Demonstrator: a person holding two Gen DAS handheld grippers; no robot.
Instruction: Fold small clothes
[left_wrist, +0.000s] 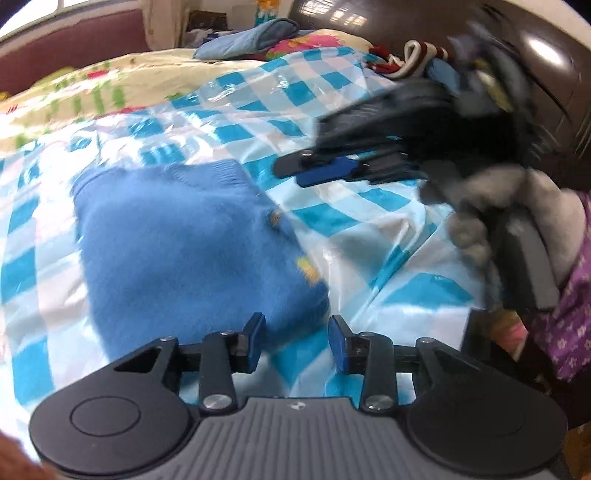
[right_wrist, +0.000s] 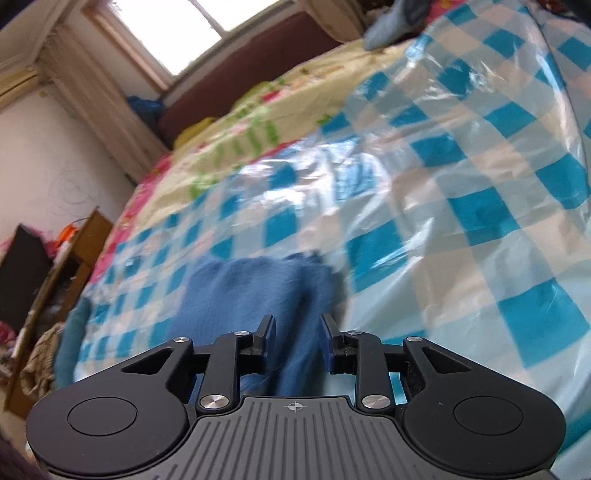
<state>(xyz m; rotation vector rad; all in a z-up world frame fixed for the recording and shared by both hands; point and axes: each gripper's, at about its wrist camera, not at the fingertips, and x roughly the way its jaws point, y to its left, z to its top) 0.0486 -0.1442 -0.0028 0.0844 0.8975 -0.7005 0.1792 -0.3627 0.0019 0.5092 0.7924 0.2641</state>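
My left gripper (left_wrist: 296, 334) hangs over the near edge of the blue sweater (left_wrist: 192, 251), its jaws partly apart with nothing between the blue pads — only the sweater's hem and the cloth show through the gap. The sweater lies in a rough folded block on the blue-and-white checked plastic sheet (left_wrist: 373, 206) that covers the bed, a small yellow pattern showing along its right edge.

To the right in that view my right gripper (left_wrist: 295, 168) reaches in from the side, blurred, its thin fingers above the sheet just past the sweater's far right corner; a gloved hand (left_wrist: 517, 221) with a purple flowered sleeve (left_wrist: 569, 332) holds its handle. I cannot tell from there how wide it stands.

From its own camera the right gripper (right_wrist: 293, 334) shows its jaws partly apart too — the sweater (right_wrist: 251, 291) lies below and between them, but the pads do not press on it. Beyond, a flowered bedspread (right_wrist: 258, 122) runs up to a dark red headboard (right_wrist: 258, 74) under a window (right_wrist: 177, 29). More clothes (left_wrist: 255, 37) are piled at the far end of the bed.
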